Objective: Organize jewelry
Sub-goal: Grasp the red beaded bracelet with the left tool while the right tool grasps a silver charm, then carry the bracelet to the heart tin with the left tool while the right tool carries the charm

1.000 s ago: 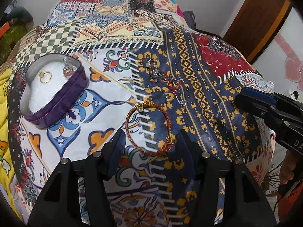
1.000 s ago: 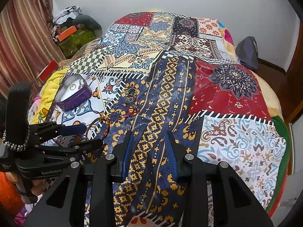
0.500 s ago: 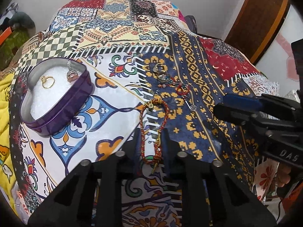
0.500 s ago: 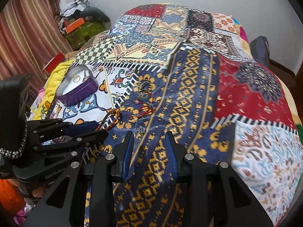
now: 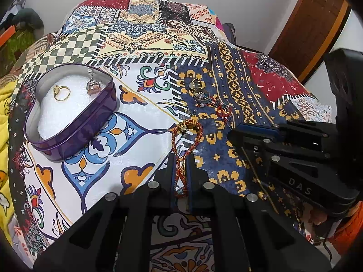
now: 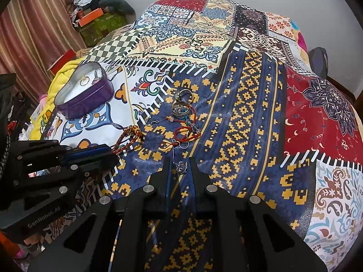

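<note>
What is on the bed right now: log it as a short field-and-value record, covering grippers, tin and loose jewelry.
surface: patchwork bedspread
left gripper: shut on braided red bracelet, squeezed into a narrow loop
right gripper: around a silver earring, grip unclear
purple heart tin: open, white padding inside
in tin: gold ring, drop earring
loose pile: rings, red cord, beaded pieces, on the blue patch

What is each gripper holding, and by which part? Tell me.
The left gripper pinches the braided red bracelet at its near end. The right gripper flanks a small silver earring; whether it grips is unclear.
</note>
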